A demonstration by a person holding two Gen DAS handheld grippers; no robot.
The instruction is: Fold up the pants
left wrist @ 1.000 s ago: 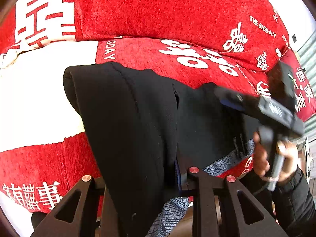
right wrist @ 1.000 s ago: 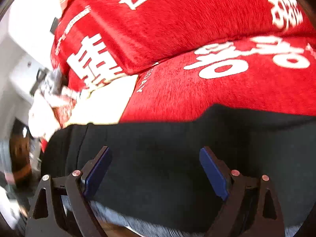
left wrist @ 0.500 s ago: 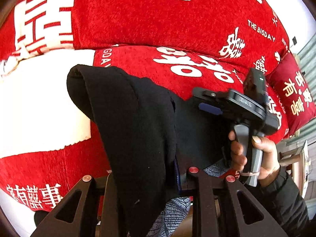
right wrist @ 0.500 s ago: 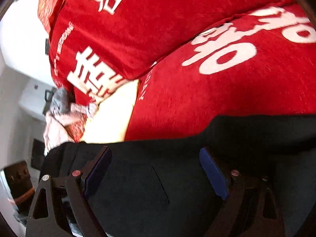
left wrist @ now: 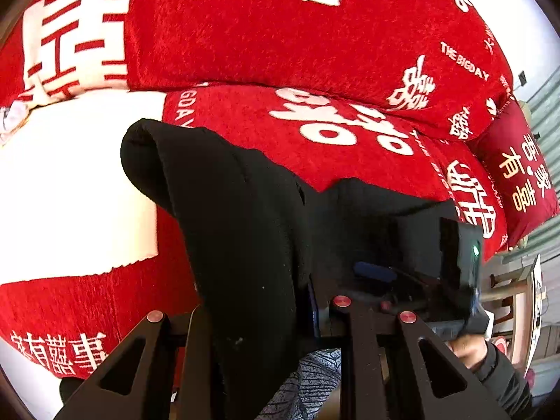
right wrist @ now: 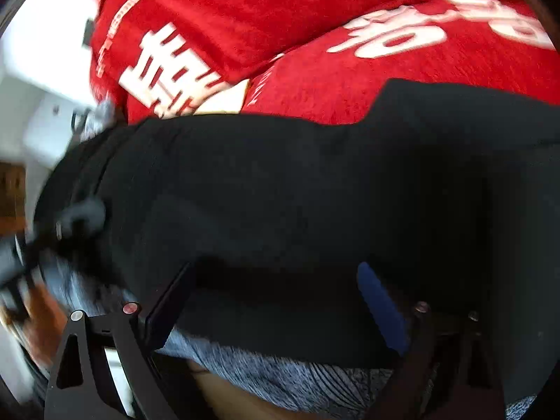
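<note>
Red cushions [left wrist: 315,35] with white characters back the scene. Black pants [left wrist: 245,217] hang in front of them, draped over the seat cushion. Left claw [left wrist: 259,315] is clamped on a bunched fold of the pants. Right claw [right wrist: 273,301] stands wide open over the cloth, gripping nothing.

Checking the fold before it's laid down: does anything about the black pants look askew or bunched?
Yes. The black pants hang in a rolled, bunched drape from the left gripper, which is shut on them; the upper edge steps unevenly. The right gripper is open.
</note>
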